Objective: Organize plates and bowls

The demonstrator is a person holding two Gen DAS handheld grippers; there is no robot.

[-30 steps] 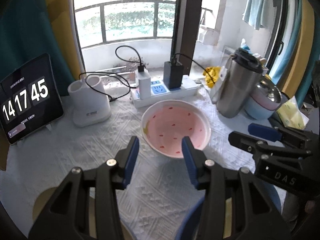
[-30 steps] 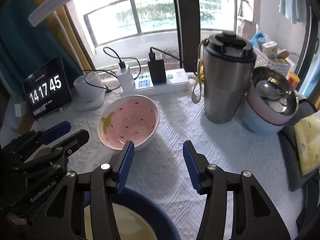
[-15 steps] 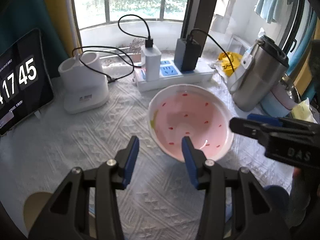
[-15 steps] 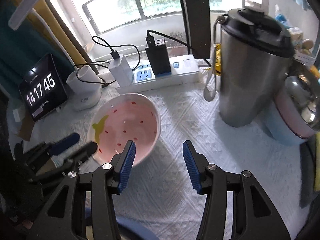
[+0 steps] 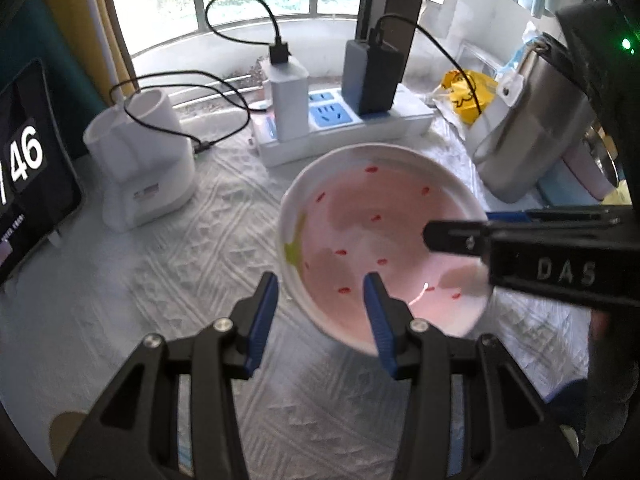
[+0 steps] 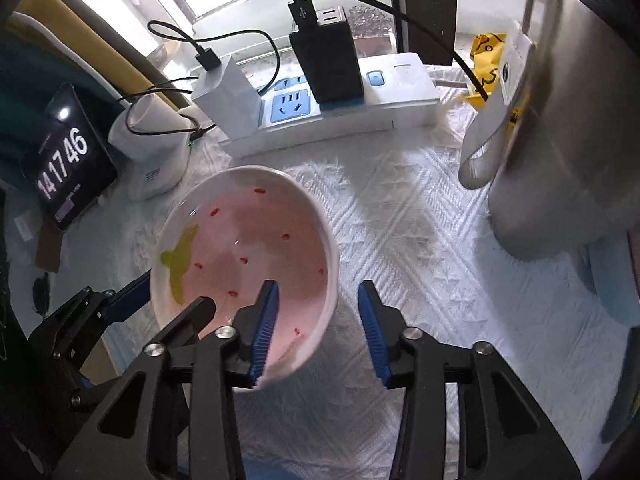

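I had both grippers closing on the pink bowl [image 6: 244, 256], which sat on the white tablecloth [image 6: 400, 240] in front of the power strip [image 6: 332, 116]. My right gripper [image 6: 316, 320] stood spread apart and straddled the bowl's right-hand rim, its left finger inside the bowl and its right finger outside over the cloth. My left gripper [image 5: 320, 312] was likewise spread, with its right finger over the bowl's near-left rim and its left finger over the cloth. Round as the bowl is, it had no long axis to line up with; I judged that the pinch hinged on the rim staying between the fingers, and neither side looked clearly nearer. The right gripper's side read "DAS", the left one's "GenRobot.AI" I could not make out, and the tablet clock [image 6: 66, 156] showed 14 17 46.
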